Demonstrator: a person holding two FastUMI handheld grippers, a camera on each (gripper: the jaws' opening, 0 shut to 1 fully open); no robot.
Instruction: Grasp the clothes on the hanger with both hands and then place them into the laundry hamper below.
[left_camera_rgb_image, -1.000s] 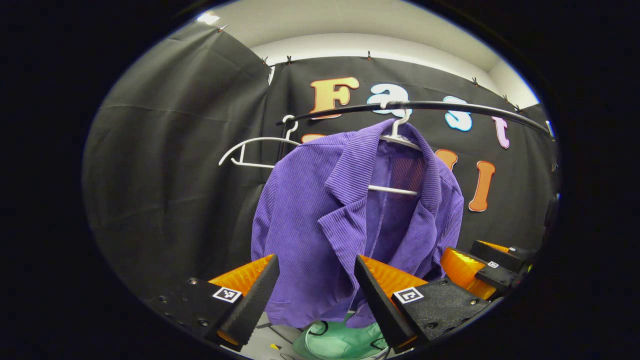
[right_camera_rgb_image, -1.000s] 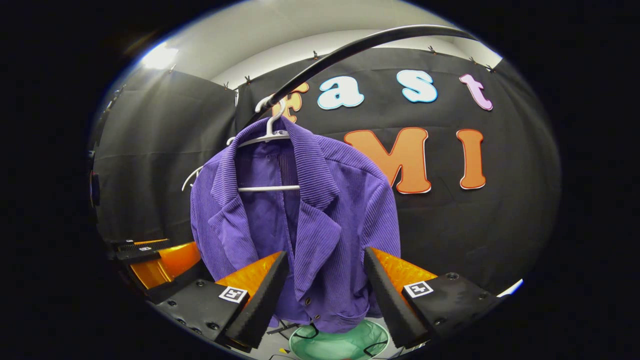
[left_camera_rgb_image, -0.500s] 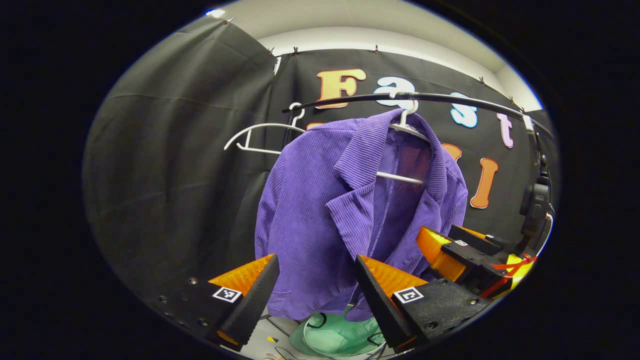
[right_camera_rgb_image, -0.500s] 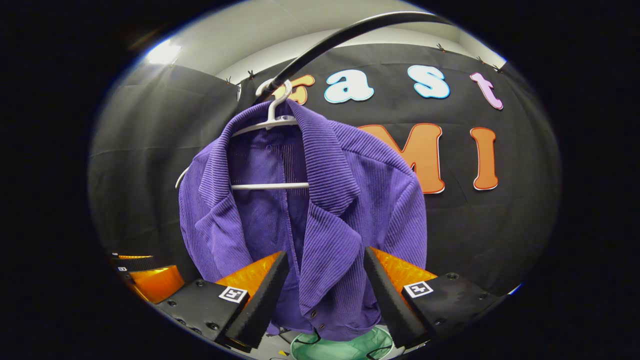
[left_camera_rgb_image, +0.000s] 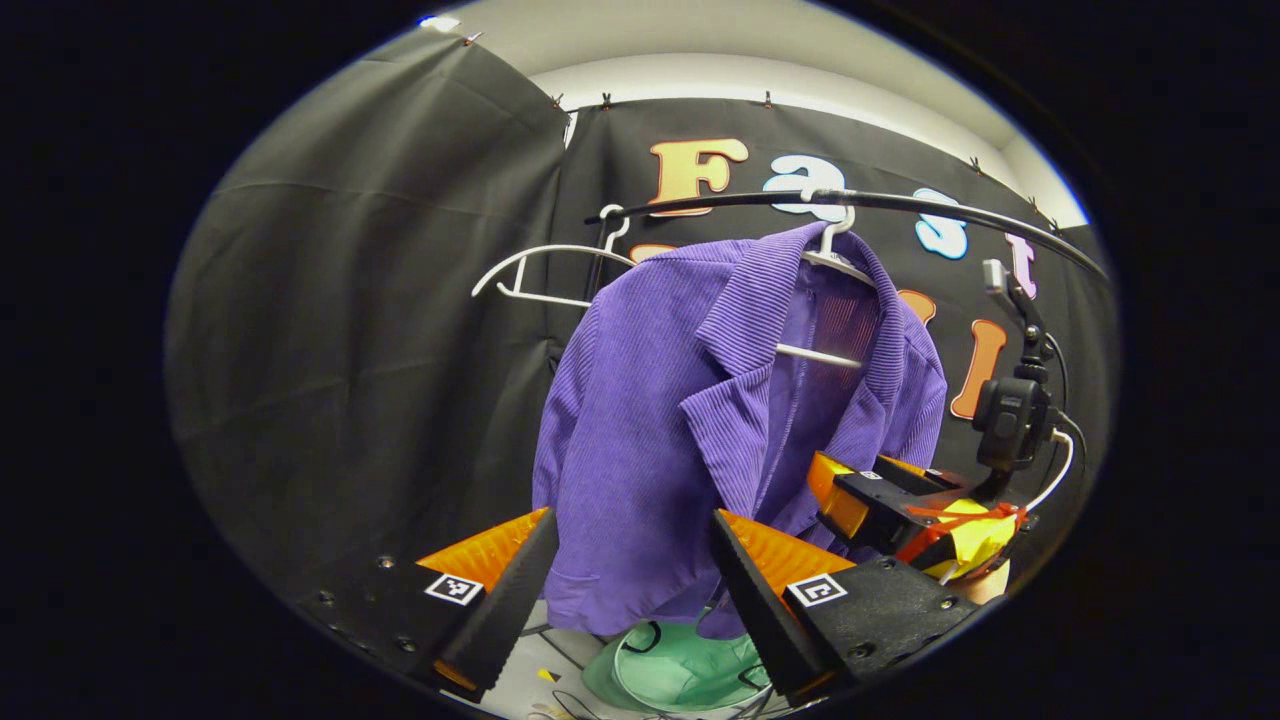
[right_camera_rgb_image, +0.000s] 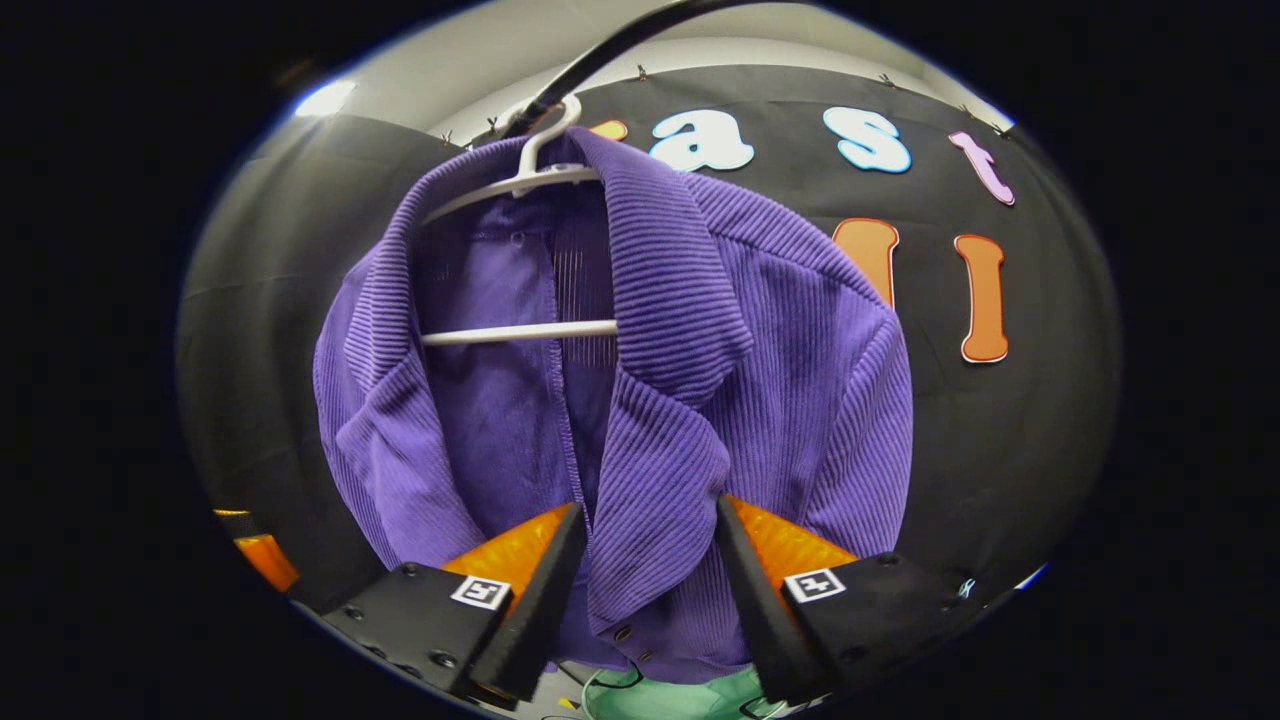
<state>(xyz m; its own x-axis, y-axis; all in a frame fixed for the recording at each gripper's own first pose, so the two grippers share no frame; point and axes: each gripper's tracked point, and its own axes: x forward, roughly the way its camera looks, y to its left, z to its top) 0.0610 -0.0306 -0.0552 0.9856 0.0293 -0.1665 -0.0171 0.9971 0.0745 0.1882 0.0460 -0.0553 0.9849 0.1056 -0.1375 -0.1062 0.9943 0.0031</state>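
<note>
A purple ribbed jacket (left_camera_rgb_image: 660, 420) hangs on a white hanger (left_camera_rgb_image: 835, 240) from a black rail (left_camera_rgb_image: 930, 208). Below it stands the green laundry hamper (left_camera_rgb_image: 680, 672). My left gripper (left_camera_rgb_image: 630, 565) is open, a short way off from the jacket's lower left side. Its view has the right gripper (left_camera_rgb_image: 850, 490) at the jacket's front edge. In the right gripper view the jacket (right_camera_rgb_image: 790, 380) is very close on its hanger (right_camera_rgb_image: 530, 172). The right gripper (right_camera_rgb_image: 645, 565) is open with the front flap hanging between its fingers. The hamper (right_camera_rgb_image: 690, 695) peeks out below.
An empty white hanger (left_camera_rgb_image: 545, 272) hangs on the rail left of the jacket. A small camera on a stalk (left_camera_rgb_image: 1008, 420) rides above the right gripper. Black cloth walls close the booth behind and to the left. The left gripper's edge (right_camera_rgb_image: 262, 558) shows low left.
The right gripper has pushed forward to the jacket, whose front flap now hangs between its fingers, and the gap has narrowed slightly. The left gripper has shifted a little; the jacket still hangs.
</note>
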